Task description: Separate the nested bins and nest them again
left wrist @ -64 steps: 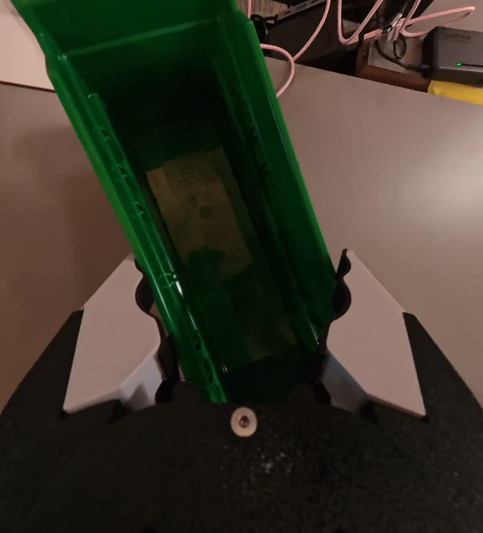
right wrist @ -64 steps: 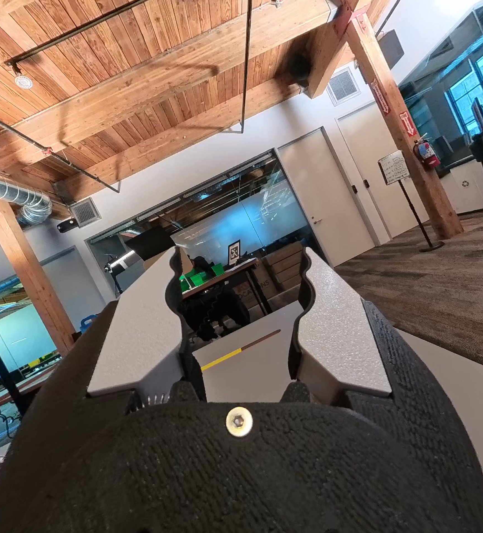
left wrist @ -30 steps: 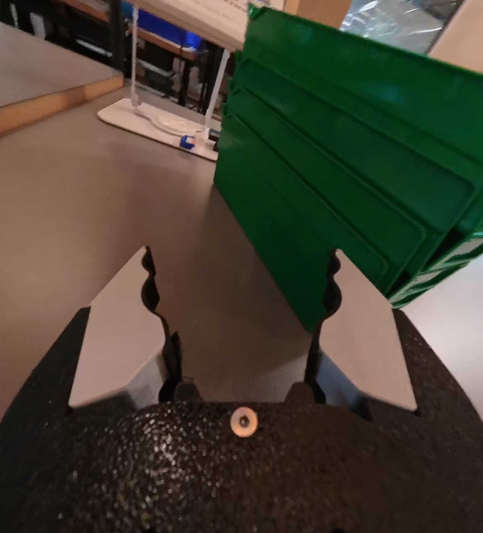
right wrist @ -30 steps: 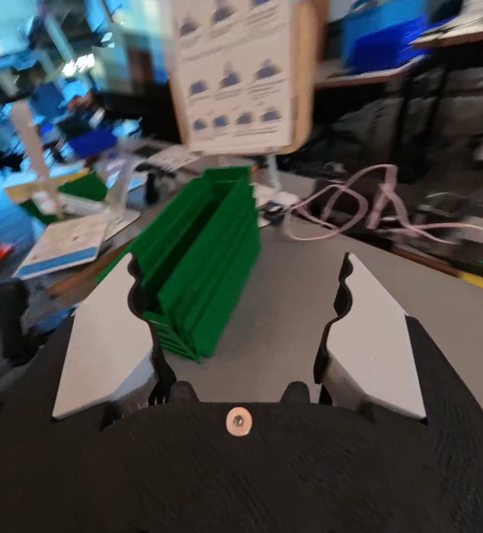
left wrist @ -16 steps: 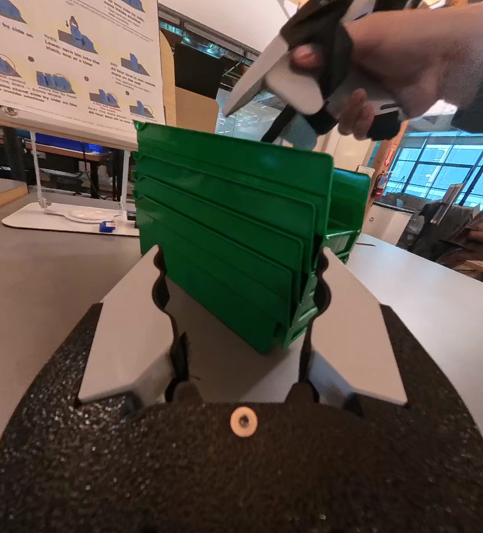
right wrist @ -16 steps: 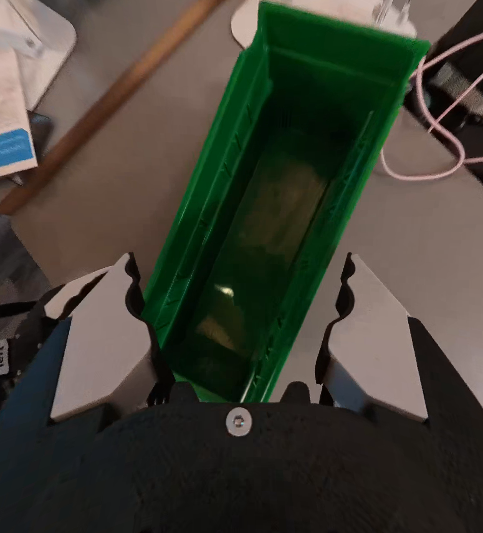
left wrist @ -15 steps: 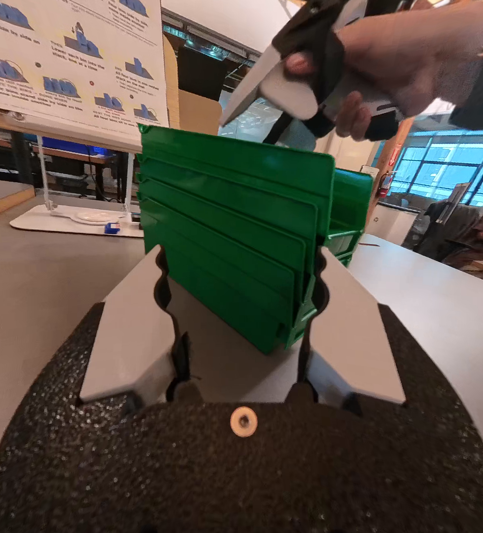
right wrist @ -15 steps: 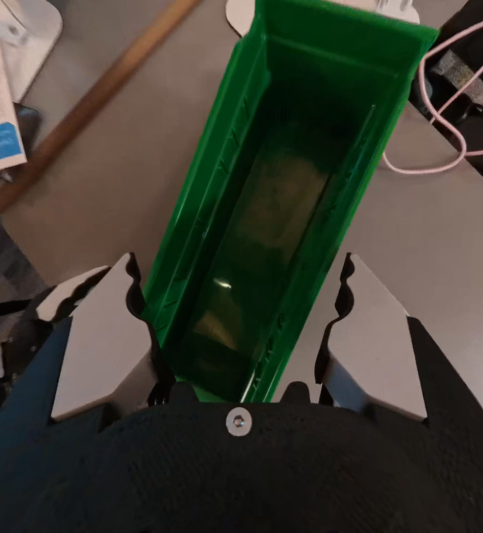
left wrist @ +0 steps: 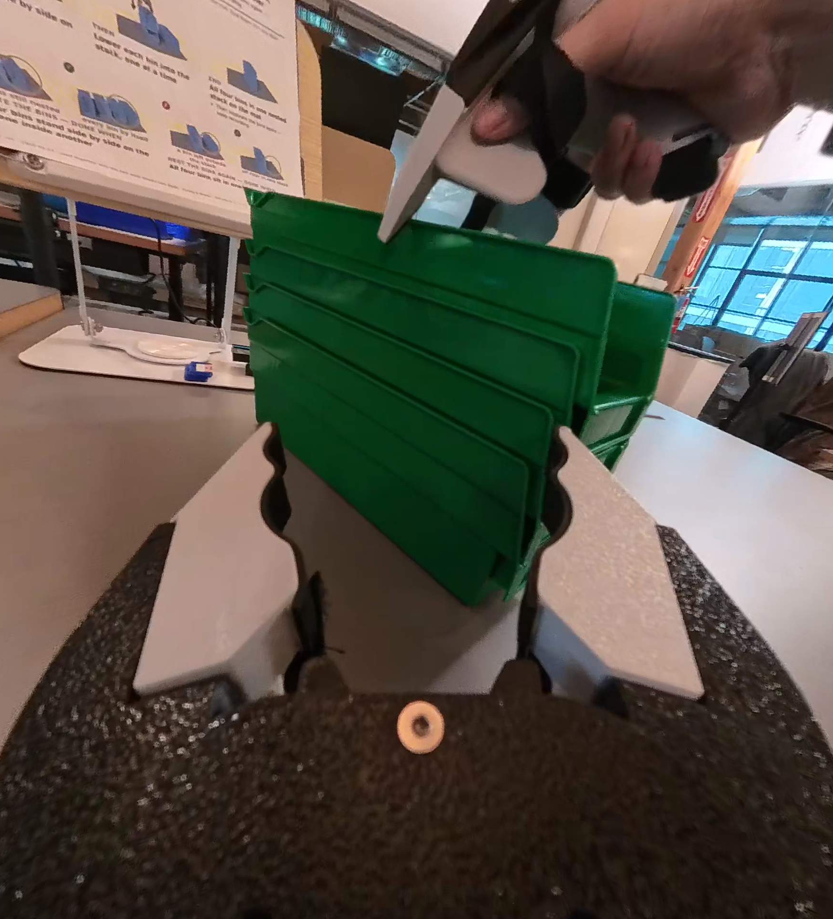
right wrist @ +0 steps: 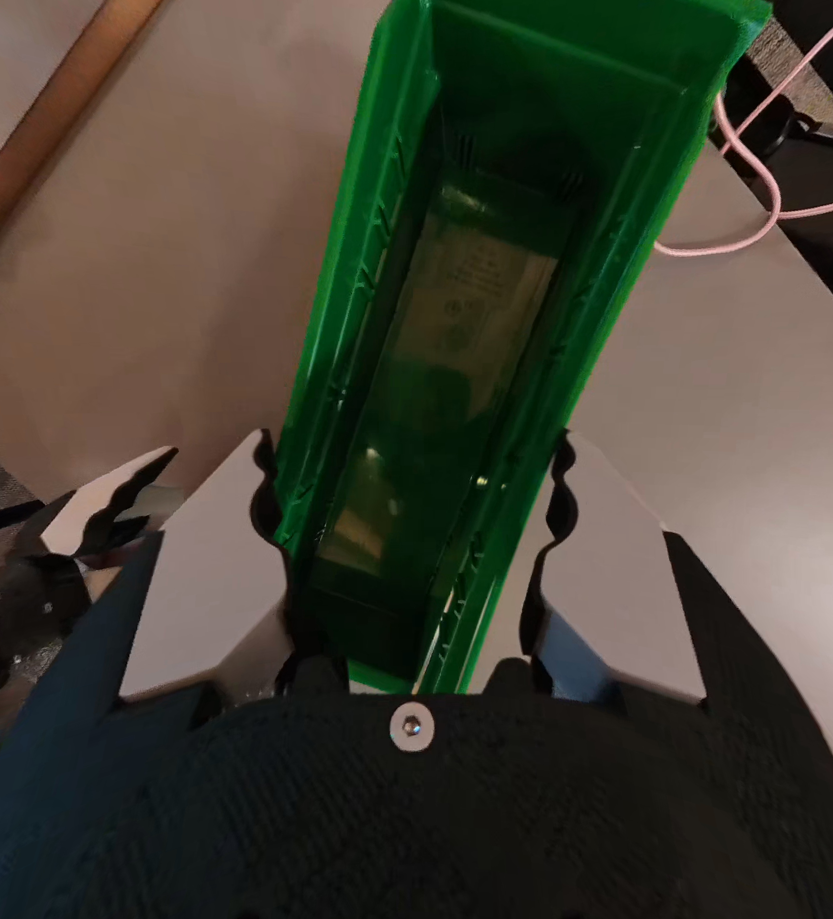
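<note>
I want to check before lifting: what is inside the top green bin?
The top green bin holds no loose objects; only a pale label lies flat on its floor. The near end, under the right gripper, is dark and partly hidden.

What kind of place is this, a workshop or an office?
Probably an open-plan lab or workshop space. A stack of green bins stands on a grey table beside an instruction poster on a stand, with more worktables and large windows behind.
</note>
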`<state>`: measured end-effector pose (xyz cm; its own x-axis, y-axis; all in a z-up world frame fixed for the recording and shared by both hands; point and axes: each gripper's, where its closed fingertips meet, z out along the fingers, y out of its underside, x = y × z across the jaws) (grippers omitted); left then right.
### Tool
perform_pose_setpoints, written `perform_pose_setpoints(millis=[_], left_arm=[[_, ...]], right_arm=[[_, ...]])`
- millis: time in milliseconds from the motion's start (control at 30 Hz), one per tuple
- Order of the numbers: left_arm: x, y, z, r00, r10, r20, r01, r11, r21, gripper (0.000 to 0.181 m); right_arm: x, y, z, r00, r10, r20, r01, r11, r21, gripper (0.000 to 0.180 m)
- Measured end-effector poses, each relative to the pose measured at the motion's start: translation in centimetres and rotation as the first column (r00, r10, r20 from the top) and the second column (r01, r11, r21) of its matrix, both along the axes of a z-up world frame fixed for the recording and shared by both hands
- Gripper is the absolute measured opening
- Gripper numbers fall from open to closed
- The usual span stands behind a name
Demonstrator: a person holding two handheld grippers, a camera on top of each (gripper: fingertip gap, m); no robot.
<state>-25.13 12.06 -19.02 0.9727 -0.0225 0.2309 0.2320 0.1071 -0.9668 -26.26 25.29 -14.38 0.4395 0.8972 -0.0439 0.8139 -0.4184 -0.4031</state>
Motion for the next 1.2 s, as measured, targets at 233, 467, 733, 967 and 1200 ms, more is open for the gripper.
perform_pose_setpoints(millis=[233,467,733,967,1200], left_arm=[[-0.9,0.6,-1.0,0.998,0.056,0.003,-0.055,0.997,-0.061,0.105],[-1.1,0.9,-1.4,0.998,0.054,0.030,-0.052,0.996,-0.076,0.106],[-1.3,0.8,-1.4,0.997,0.052,0.049,-0.048,0.996,-0.073,0.105],[-1.6,0.9,-1.5,0.996,0.053,0.076,-0.048,0.996,-0.071,0.103],[-1.9,0.8,-1.5,0.994,0.064,0.087,-0.059,0.996,-0.065,0.103]], right_arm=[[0.6,0.0,0.4,1.000,-0.029,0.008,0.029,0.999,-0.044,0.099],[0.3,0.3,1.9,0.999,-0.026,-0.041,0.025,0.999,-0.036,0.101],[1.0,0.4,7.9,0.983,0.027,-0.180,-0.024,1.000,0.018,0.101],[9.2,4.0,16.8,0.939,-0.016,-0.343,0.065,0.989,0.132,0.102],[26.0,11.1,13.1,0.915,-0.242,-0.323,0.295,0.947,0.124,0.101]])
